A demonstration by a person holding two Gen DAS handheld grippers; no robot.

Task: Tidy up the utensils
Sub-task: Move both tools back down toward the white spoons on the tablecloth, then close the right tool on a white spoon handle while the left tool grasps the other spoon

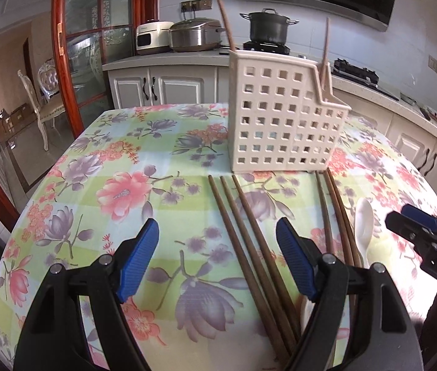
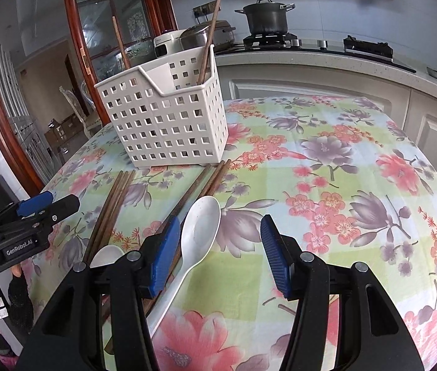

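Second spoon (image 2: 107,255) beside chopsticks (image 2: 107,213) shows only from right wrist

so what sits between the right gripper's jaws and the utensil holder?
In the right wrist view, a white spoon lies ahead of the right gripper, with brown chopsticks running up to the utensil holder.

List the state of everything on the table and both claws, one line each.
Utensil basket: upright, two chopsticks standing in it.
Left chopstick bundle: flat on the tablecloth.
Right chopstick bundle: flat beside the spoon.
Large white spoon: flat, bowl up, between the right claw's open fingers.
Left claw: open, empty.
Right claw: open, empty.
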